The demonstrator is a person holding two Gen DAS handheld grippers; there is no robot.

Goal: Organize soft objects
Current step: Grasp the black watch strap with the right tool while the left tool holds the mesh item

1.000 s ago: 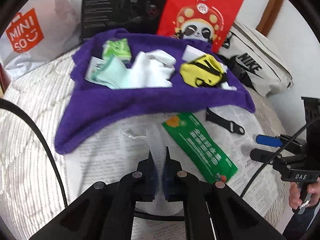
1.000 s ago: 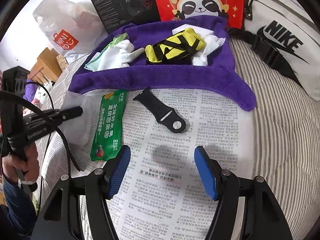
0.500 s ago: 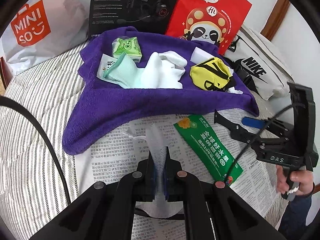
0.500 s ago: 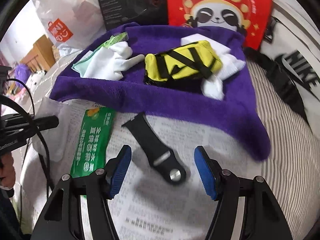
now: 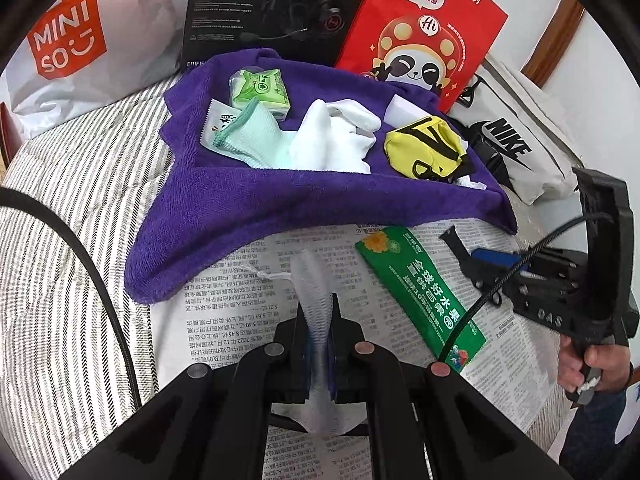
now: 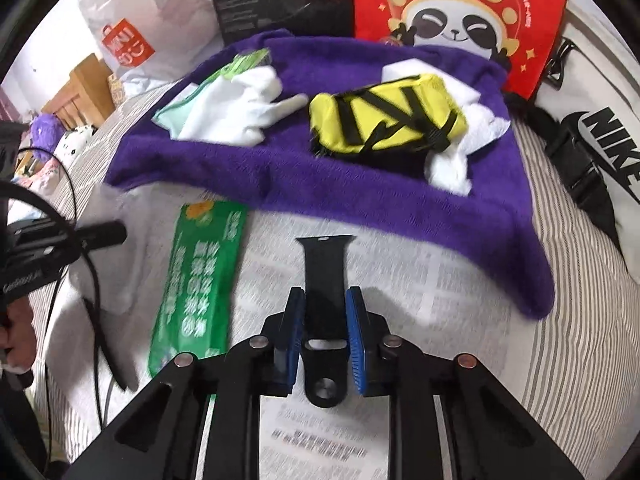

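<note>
Step in hand: right gripper (image 6: 320,344) closing on black watch strap (image 6: 325,280).

Jaws have just closed onto the strap's edges; it lies on newspaper (image 6: 400,280) just before the purple towel (image 6: 360,184). Left gripper (image 5: 318,336) is clamped on a white mask (image 5: 314,292). Next: lift both onto the towel.

Newspaper (image 6: 320,440) print motion-blurred, red panda bag (image 6: 460,12) cropped by frame top
</note>
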